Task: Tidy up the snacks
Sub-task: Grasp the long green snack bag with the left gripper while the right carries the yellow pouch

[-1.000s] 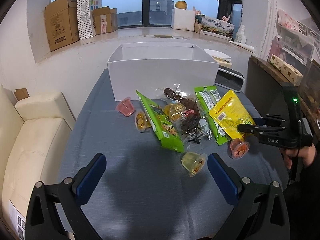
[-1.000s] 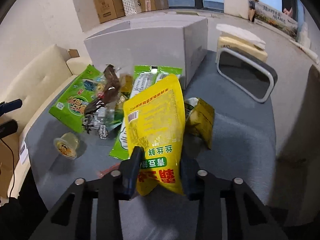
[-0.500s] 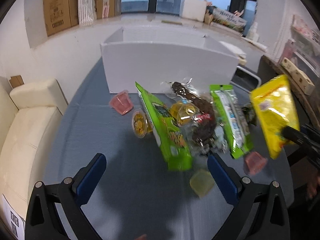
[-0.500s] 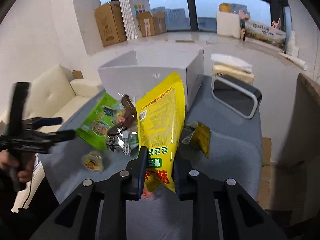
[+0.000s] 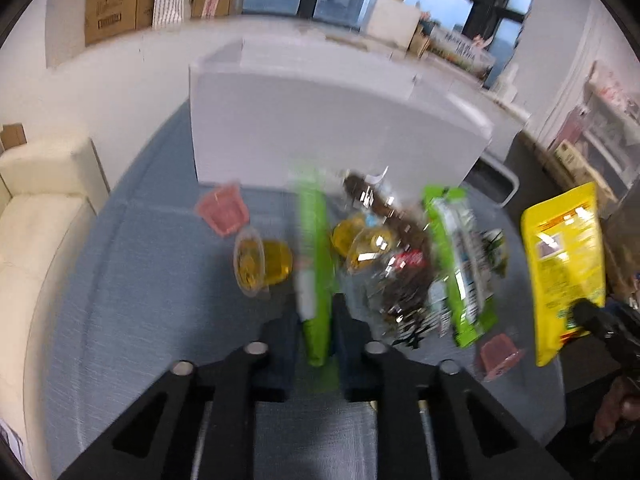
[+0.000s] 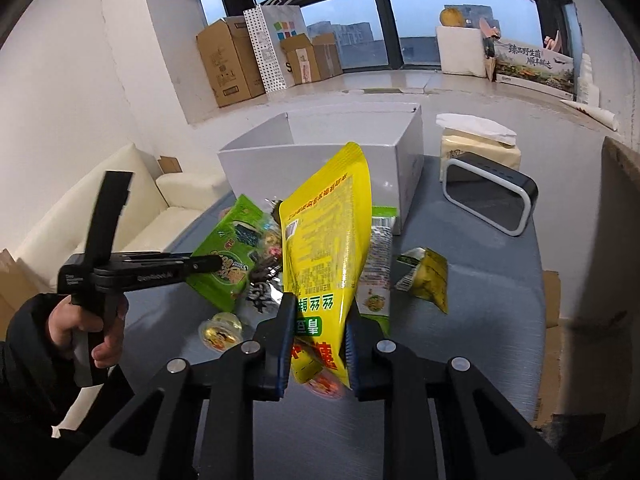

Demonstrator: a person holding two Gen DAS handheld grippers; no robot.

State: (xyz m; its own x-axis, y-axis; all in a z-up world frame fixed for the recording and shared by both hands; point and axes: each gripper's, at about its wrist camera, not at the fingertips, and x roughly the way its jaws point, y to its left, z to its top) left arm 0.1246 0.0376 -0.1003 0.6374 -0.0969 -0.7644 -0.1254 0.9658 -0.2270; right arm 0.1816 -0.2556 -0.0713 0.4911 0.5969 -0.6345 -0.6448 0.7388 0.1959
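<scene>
The right gripper [image 6: 318,330] clamps a yellow pouch [image 6: 324,248] aloft. The left gripper [image 5: 316,328] pinches a green snack bag [image 5: 316,264] before the white box [image 5: 328,136].

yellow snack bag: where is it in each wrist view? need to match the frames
Left wrist: yellow snack bag at far right, upright, its lower end in the right gripper.
Right wrist: yellow snack bag centre, clamped between the fingers.
Shared landmark: white box behind the snack pile.
</scene>
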